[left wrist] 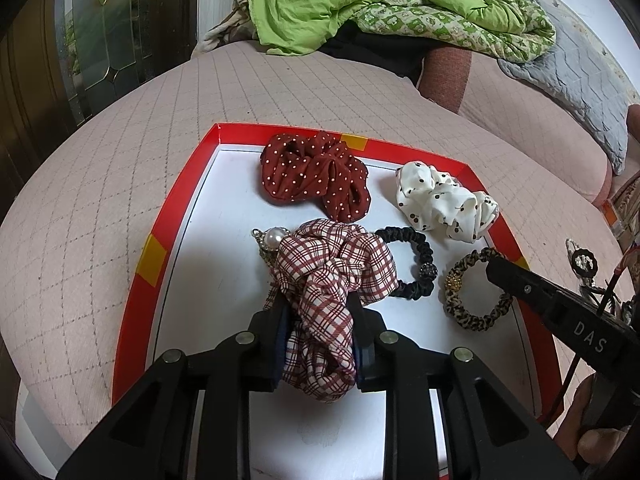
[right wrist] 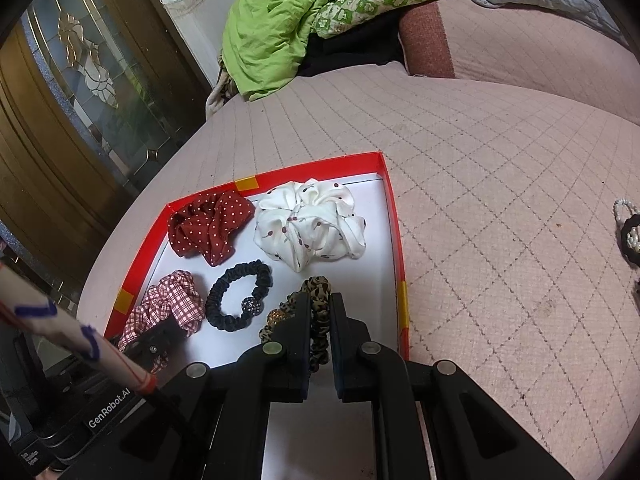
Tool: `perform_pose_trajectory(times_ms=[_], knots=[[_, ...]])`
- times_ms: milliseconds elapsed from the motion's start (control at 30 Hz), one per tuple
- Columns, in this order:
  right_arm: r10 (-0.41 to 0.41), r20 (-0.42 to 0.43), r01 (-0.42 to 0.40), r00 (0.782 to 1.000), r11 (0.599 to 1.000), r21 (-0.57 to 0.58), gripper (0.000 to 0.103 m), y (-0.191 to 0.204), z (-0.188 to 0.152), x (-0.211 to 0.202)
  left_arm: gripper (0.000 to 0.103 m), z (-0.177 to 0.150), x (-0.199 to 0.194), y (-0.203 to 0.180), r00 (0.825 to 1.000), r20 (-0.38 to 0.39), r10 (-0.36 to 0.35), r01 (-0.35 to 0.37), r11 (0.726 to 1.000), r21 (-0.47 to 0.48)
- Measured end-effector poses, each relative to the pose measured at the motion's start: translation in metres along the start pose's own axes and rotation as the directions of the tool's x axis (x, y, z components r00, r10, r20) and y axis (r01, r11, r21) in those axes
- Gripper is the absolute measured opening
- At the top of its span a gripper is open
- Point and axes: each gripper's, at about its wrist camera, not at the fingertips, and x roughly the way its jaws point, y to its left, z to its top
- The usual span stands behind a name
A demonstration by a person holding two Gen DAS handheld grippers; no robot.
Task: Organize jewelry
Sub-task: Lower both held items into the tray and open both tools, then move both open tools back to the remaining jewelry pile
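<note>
Soft, light red-and-white plaid fabric scrunchie lies on the white floor of the red-rimmed cardboard box lid on the bed, its near fold bunched between the narrow left tongs; it should squash and drape, so pinching a thick gathered fold seems safest. Right tongs are clamped on the springy leopard-print hair tie, likely slippery, at its band.

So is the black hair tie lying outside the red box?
No, the black hair tie lies inside the red box, on its white floor.

Green quilt (crumpled) on pink bedspread; glass-panelled wooden door beside.
</note>
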Motion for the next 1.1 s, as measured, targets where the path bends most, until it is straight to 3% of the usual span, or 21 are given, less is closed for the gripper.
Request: perform_pose_trajectory(times_ms=[533, 733, 833, 1100], knots=[[-0.015, -0.013, 0.015, 1.0, 1.0, -0.012, 0.01, -0.001, 0.008, 0.011, 0.031, 0.003, 0.002, -0.002, 1.0, 0.007, 0.003, -0.003, 1.0, -0.006], [-0.013, -0.014, 0.013, 1.0, 1.0, -0.006, 0.016, -0.003, 0.007, 0.009, 0.038, 0.001, 0.0, -0.004, 1.0, 0.009, 0.004, -0.004, 1.0, -0.001], [-0.004, -0.006, 0.004, 1.0, 1.0, 0.0, 0.028, -0.003, 0.007, 0.004, 0.042, 0.001, -0.001, -0.003, 1.0, 0.016, 0.005, -0.005, 1.0, -0.005], [0.004, 0.021, -0.004, 1.0, 1.0, -0.004, 0.029, 0.0, 0.007, -0.009, 0.045, 0.0, -0.011, -0.001, 0.999, 0.049, -0.017, 0.017, 1.0, -0.008]])
